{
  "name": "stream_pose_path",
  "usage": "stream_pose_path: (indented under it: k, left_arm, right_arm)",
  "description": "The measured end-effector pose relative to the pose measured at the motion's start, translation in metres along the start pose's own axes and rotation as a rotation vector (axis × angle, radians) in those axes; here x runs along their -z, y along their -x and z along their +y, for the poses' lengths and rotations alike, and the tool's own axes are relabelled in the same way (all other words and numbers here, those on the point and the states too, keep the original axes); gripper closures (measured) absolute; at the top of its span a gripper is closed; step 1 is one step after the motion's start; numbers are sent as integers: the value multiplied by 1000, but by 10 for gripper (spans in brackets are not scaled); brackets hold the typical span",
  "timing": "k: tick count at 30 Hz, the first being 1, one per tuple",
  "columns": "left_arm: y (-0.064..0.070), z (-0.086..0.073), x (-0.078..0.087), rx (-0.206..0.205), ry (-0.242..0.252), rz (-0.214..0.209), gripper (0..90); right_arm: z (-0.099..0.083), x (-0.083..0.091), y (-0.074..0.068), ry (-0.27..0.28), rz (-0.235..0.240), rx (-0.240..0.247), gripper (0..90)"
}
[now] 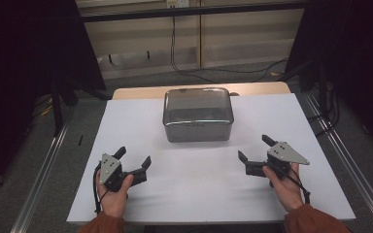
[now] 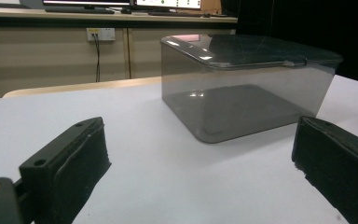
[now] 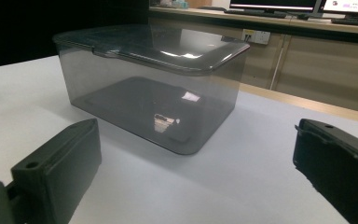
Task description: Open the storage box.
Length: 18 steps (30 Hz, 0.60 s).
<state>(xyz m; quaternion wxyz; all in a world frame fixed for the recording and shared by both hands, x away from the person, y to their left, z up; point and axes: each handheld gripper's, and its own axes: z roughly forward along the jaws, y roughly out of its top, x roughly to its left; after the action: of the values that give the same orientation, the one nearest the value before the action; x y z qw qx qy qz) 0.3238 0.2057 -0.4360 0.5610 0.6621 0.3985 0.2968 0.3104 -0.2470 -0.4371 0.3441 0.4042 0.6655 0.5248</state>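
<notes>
The box (image 1: 197, 114) I am working toward sits at the middle of the table's far half, on the white tabletop (image 1: 194, 189). It is smoky grey see-through plastic, rectangular with rounded corners, smooth and glossy enough to catch the room lights. Its lid (image 2: 251, 49) is on, flat, with a raised rim and a small tab at one edge. I can read no brand or label on it. Through the walls I see just the dark floor of the box.

My left gripper (image 1: 132, 162) rests near the table's near-left edge, its matte black jaws spread wide with nothing between them. My right gripper (image 1: 254, 149) mirrors it at the near right, jaws likewise spread and bare. Both stand well apart from the box, each topped by a grey three-cornered plate.
</notes>
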Motion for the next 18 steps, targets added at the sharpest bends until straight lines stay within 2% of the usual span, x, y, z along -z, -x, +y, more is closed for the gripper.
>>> stream_pose_path:
  k: [2, 10, 18]
  left_arm:
    - [0, 0, 0, 15, 2, -3, 32]
    - [0, 0, 0, 4, -2, -6, 33]
    - [1, 0, 0, 9, -6, -9, 33]
  right_arm:
    - [1, -2, -1, 1, -13, 15, 4]
    - [5, -12, -7, 5, -21, 40, 7]
    - [12, -26, -14, 25, 28, 56, 6]
